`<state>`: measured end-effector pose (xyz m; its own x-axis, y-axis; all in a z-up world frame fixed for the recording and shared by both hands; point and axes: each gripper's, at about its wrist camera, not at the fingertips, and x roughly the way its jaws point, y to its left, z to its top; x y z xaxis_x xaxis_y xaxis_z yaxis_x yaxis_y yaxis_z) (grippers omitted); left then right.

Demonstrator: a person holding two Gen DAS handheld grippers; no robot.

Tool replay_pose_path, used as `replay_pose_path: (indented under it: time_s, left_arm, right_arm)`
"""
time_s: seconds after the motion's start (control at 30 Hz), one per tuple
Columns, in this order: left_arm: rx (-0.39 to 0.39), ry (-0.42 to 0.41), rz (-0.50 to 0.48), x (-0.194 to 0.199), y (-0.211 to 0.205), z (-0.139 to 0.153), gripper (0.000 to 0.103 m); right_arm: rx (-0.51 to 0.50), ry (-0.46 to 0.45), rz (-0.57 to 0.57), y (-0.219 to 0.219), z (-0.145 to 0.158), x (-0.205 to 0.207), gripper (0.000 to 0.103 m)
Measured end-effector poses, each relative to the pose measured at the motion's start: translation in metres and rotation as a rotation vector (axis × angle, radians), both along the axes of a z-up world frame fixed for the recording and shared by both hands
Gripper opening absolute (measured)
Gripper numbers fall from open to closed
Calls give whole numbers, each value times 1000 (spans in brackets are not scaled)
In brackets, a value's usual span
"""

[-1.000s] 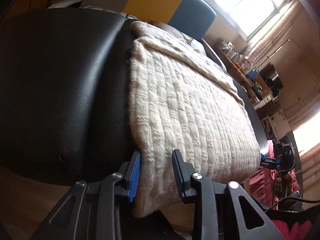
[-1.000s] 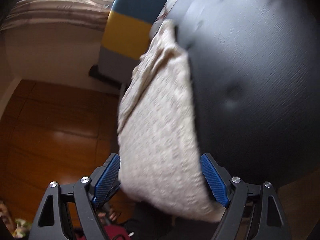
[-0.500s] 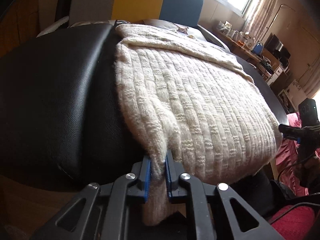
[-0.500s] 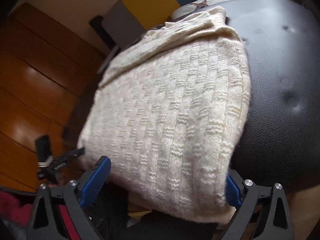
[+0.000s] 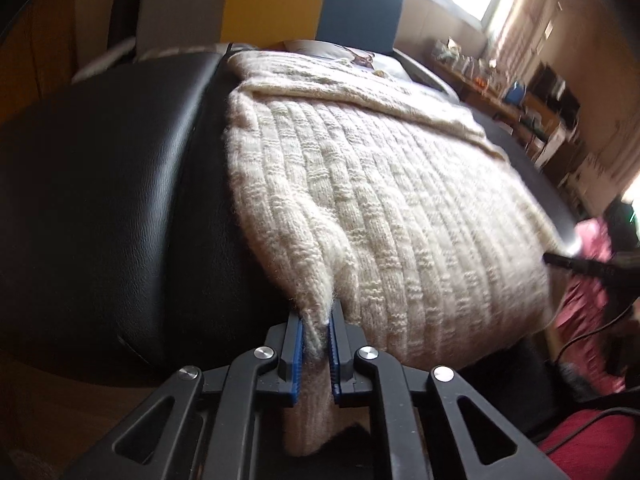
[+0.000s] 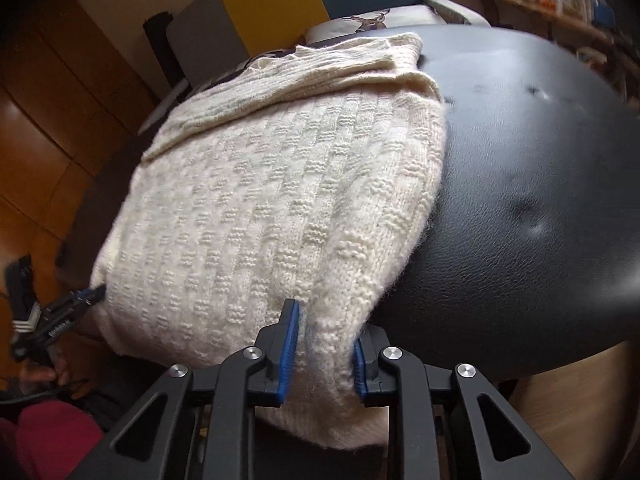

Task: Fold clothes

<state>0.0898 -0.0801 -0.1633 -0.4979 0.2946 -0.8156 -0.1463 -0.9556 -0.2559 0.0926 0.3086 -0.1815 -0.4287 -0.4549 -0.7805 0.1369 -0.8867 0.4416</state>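
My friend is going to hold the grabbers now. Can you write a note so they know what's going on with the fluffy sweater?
Left tool: shut on the near left corner of the cream sweater.
Right tool: its pads touch the sweater's near right corner, which bunches between them, so it looks gripped.
The sweater lies flat on the black leather seat, its near edge hanging over the front. At the far end, some of it is already folded on top.
Done: both near corners are taken.
Left: probably lift both corners together, carry them to the far end, and smooth the fold.
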Motion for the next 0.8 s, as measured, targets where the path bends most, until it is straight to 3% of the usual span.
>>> replay_pose_path:
  time_s: [0.03,0.17,0.23,0.3,0.43,0.8]
  left_arm:
    - [21,-3,4,0,-3,0,9]
    - [104,-17,18,-2,-15,-2,9]
    - [150,-25,25,-4,-20,-2,9]
    - [220,-26,31,-8,-26,2,9]
    - [388,-12,13,-18,-37,18,9]
    - [592,59,-77,-71,-31,61,9]
  right_arm:
    - [-48,0,-7,5,-1,1,34]
    - [-24,23,36,-3,-3,0,34]
    - [11,14,40,-8,-2,-3,29]
    - [18,-4,41,-11,0,-6,16]
    - [-72,-7,23,-7,9,-11,15]
    - [-277,10,54,-13,43,-56,14]
